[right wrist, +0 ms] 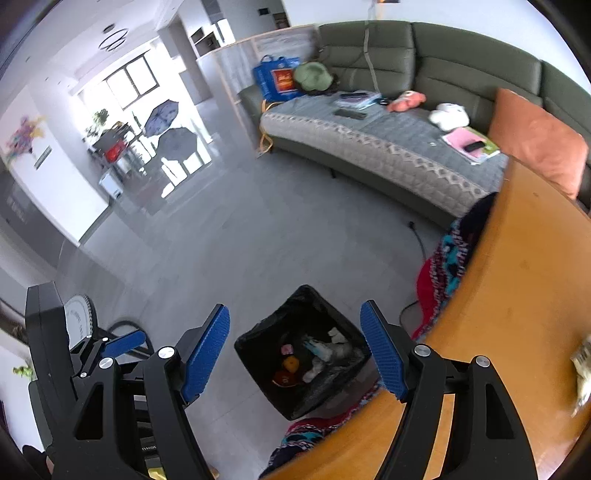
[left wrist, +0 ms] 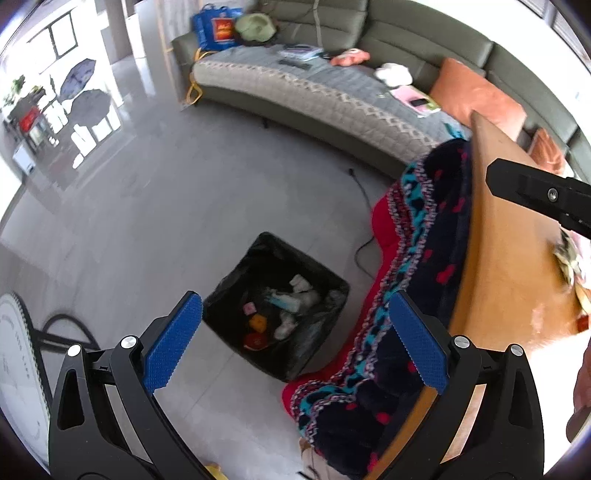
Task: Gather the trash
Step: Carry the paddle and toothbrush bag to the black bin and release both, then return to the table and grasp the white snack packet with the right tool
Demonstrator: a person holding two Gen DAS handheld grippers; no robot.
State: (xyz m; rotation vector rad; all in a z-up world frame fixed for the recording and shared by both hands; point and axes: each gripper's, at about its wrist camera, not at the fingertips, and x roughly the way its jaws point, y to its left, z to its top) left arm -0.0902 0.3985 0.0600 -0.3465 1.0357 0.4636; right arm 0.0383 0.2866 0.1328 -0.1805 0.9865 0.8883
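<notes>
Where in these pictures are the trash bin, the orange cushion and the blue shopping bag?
Trash bin [right wrist: 255,345], right wrist view: on the near-left rim of its black liner.
Orange cushion [right wrist: 535,140], right wrist view: on the middle of its face.
Blue shopping bag [left wrist: 216,27], left wrist view: on its orange front panel.

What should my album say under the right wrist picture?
Open right gripper above a trash bin beside the table.

Black bin [right wrist: 301,354] — blue-padded tongs [right wrist: 295,350]; olive sofa [right wrist: 424,62] — orange cushion [right wrist: 535,140].
</notes>
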